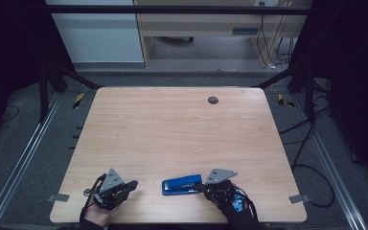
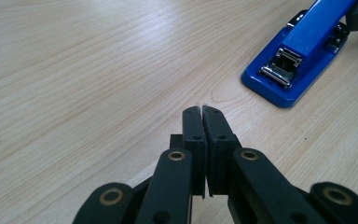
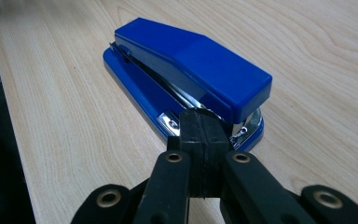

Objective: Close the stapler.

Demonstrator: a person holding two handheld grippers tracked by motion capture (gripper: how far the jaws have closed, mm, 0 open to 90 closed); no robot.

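- Two hand-held grippers rest near the table's (image 1: 182,129) front edge in the high view: the left hand-held gripper (image 1: 130,184) apart from the blue stapler (image 1: 182,185), the right hand-held gripper (image 1: 202,187) at its end.
- Left gripper view: jaws closed on nothing, aimed toward the stapler (image 2: 298,56).
- Right gripper view: jaws shut, empty, tips against the stapler's (image 3: 191,79) rear end, probably to nudge it.

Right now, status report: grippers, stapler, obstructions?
Left gripper shut, holding nothing, apart from blue stapler. Right gripper shut, tips at stapler's rear end. Table around it bare.
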